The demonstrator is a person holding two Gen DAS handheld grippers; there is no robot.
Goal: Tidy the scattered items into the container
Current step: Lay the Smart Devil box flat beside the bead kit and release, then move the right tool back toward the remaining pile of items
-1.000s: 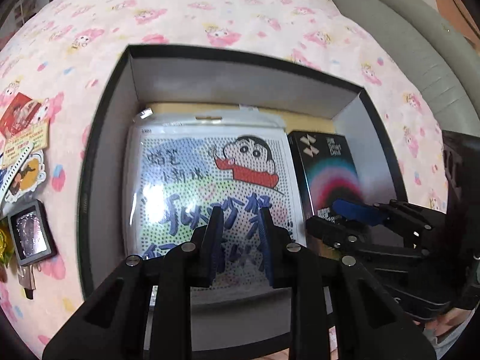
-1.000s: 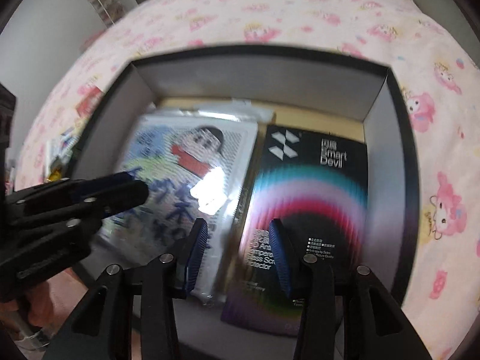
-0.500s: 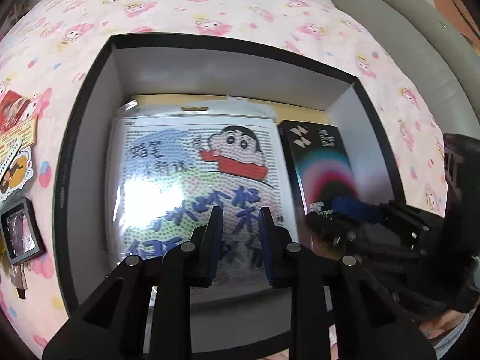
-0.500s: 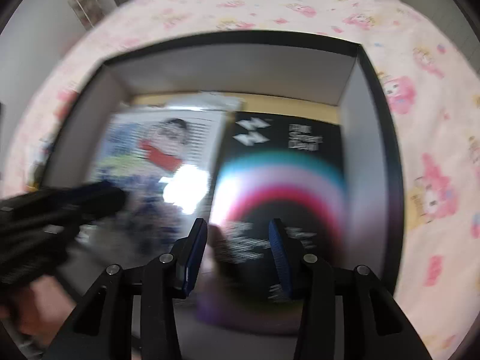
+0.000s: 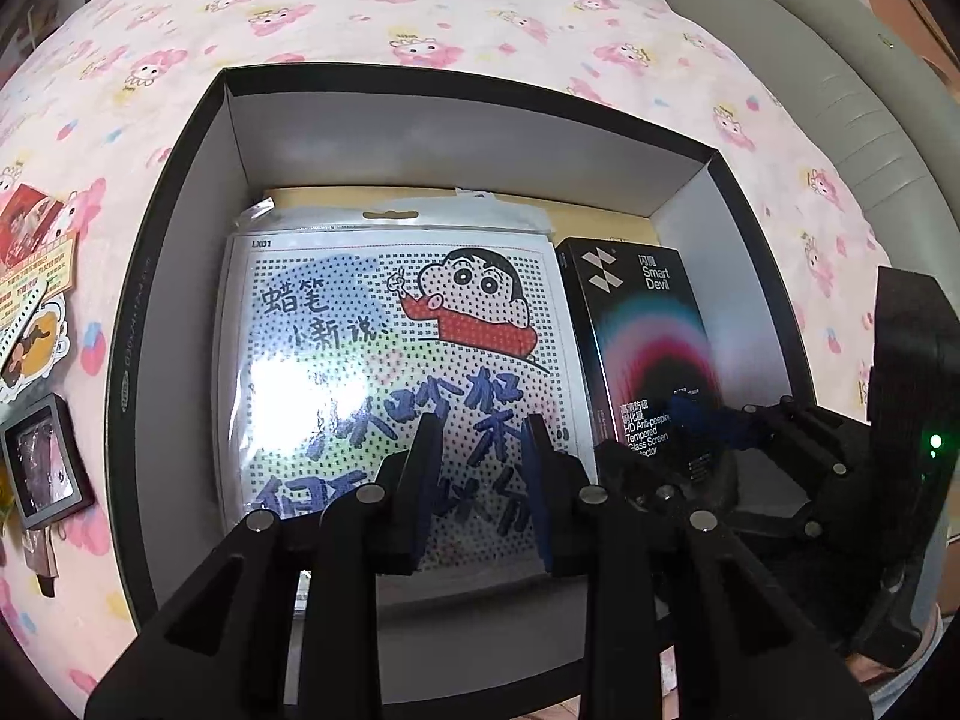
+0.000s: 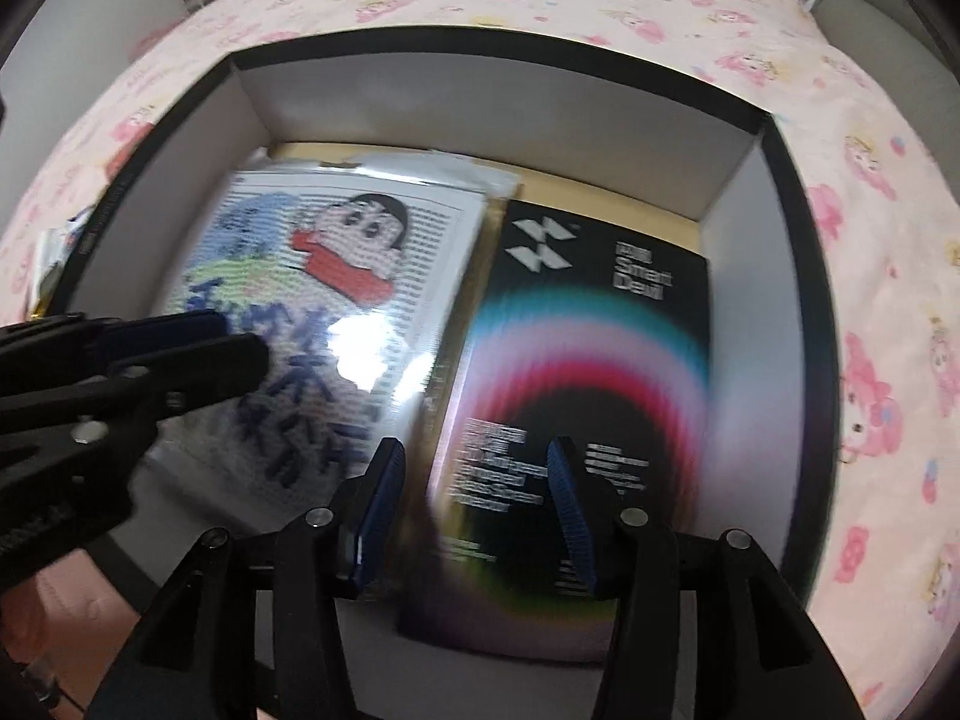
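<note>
Both packs are now laid flat in the box [image 5: 180, 192]; left gripper [image 5: 480, 462] and right gripper [image 6: 474, 498] are drawn back, released, empty. Stickers [image 5: 36, 276] remain outside, left.

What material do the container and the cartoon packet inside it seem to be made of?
The container looks like stiff cardboard: matte grey walls, black rim, sharp folded corners. The cartoon packet seems to be printed card in a glossy clear plastic sleeve, judging by its bright glare and hang tab.

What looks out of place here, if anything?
Inside the box, nothing: cartoon packet and black screen-protector pack lie flat, side by side. Stickers and a small framed item lie outside on the pink blanket.
</note>
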